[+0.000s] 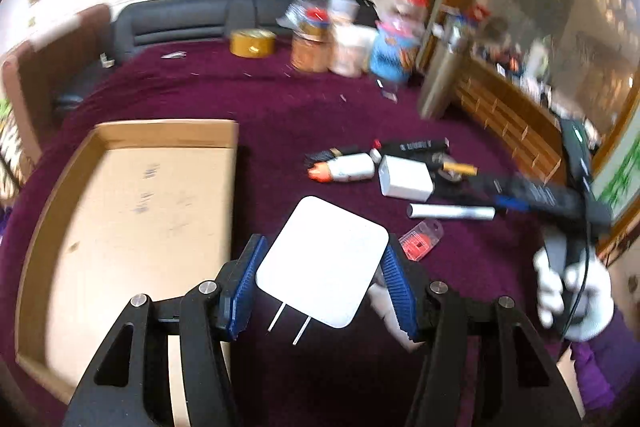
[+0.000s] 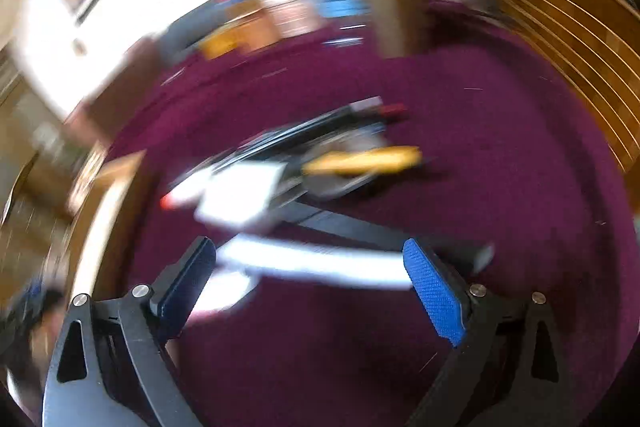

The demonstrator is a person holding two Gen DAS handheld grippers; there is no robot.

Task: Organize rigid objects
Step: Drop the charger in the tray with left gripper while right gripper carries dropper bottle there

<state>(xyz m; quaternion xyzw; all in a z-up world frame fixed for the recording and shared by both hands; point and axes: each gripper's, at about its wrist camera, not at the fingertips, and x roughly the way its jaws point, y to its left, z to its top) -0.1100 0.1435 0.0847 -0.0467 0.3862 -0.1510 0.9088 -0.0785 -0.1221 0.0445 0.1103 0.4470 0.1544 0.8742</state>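
A shallow cardboard tray lies at the left on the purple-covered tabletop. Just right of it, the left gripper jaws clamp a white wall charger. Farther right, the right gripper jaws stand open over a blurred white tube.

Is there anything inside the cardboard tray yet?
The cardboard tray shows only a bare, scuffed floor in the left wrist view. Its near right corner is hidden behind the left tool, which grips a white charger, so that patch cannot be checked.
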